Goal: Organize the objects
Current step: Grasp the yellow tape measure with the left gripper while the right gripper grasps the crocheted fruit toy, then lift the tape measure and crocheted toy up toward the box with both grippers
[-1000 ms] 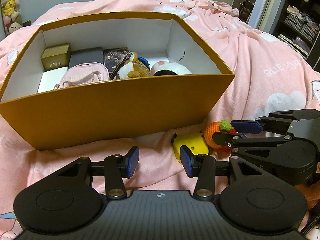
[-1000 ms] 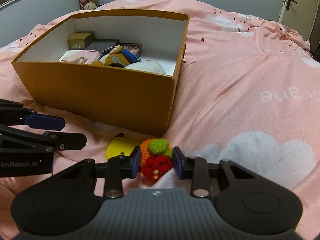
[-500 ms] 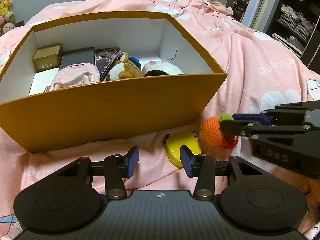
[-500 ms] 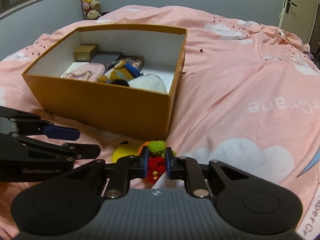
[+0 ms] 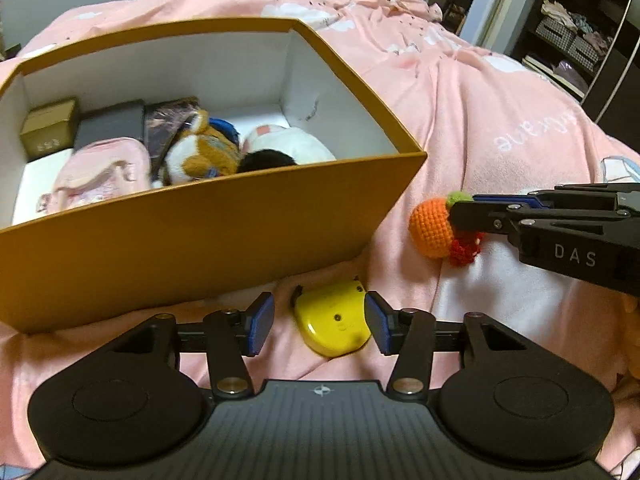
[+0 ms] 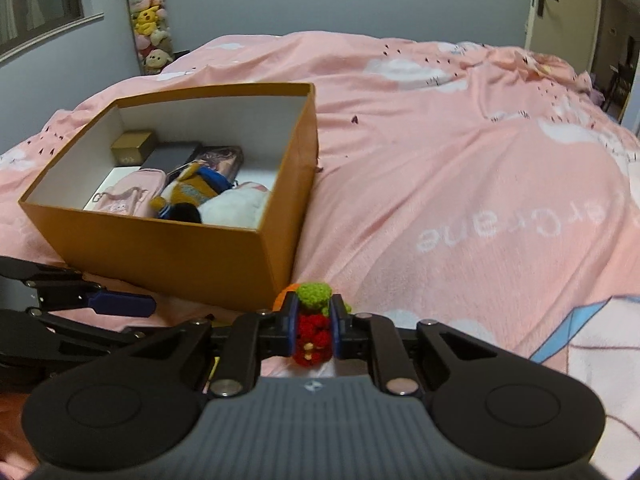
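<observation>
Right gripper [image 6: 313, 330]: pinching the crochet toy [image 6: 313, 336], lower centre.
Left gripper [image 5: 319, 322]: just widened, yellow gadget [image 5: 334, 322] between, seemingly untouched.
Box [image 5: 200, 240]: upper left.

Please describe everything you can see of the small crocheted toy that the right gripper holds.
The small crocheted yarn toy has a round orange body, a green tuft on top and a red knitted flower part. It looks soft and handmade. The right gripper is shut on the red part, its blue pads pressing both sides, while the orange body sticks out beyond the fingertips. In the left wrist view it appears lifted off the pink blanket, beside the open orange cardboard box, not touching it.
</observation>
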`<state>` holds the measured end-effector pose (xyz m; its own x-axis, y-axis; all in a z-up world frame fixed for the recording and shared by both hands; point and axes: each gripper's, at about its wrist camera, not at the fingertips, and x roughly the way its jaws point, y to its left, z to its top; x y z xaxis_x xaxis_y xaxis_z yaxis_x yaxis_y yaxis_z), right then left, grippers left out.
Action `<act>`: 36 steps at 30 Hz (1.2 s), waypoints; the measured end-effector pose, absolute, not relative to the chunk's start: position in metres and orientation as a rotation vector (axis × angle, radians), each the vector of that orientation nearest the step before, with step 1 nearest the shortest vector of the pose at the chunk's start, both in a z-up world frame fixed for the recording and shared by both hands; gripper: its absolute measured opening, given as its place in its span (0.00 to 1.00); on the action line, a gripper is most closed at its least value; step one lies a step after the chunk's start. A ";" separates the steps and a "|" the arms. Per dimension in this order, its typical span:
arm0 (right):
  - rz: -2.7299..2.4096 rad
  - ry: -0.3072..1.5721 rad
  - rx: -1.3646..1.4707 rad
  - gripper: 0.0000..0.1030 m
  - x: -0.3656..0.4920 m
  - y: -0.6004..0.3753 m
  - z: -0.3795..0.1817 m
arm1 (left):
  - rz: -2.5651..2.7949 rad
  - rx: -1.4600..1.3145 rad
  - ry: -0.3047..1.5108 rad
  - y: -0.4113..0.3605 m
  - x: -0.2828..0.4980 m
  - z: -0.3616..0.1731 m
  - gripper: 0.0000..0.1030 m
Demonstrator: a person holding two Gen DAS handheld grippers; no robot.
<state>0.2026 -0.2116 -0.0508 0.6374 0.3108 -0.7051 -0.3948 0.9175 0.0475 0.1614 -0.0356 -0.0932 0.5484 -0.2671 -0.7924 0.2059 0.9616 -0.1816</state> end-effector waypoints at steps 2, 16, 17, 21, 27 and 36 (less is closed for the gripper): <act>0.403 0.793 -0.096 0.16 0.207 -0.214 -0.053 | -0.286 -0.072 0.965 -0.040 0.166 -0.098 0.59; 0.412 0.808 -0.078 0.17 0.215 -0.217 -0.063 | -0.275 -0.066 1.013 -0.054 0.189 -0.130 0.67; 0.413 0.808 -0.079 0.17 0.215 -0.217 -0.063 | -0.278 -0.070 1.014 -0.054 0.189 -0.132 0.67; 0.413 0.810 -0.072 0.17 0.217 -0.217 -0.064 | -0.292 -0.081 1.020 -0.053 0.187 -0.135 0.72; 0.411 0.814 -0.053 0.17 0.218 -0.220 -0.066 | -0.290 -0.041 1.018 -0.064 0.184 -0.139 0.77; 0.416 0.821 -0.043 0.17 0.220 -0.222 -0.069 | -0.218 -0.046 1.090 -0.065 0.179 -0.141 0.77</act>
<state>0.2197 -0.2223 -0.0688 0.6057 0.3428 -0.7180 -0.3761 0.9186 0.1214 0.1786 -0.0649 -0.1408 0.4430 -0.1986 -0.8743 0.1531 0.9776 -0.1445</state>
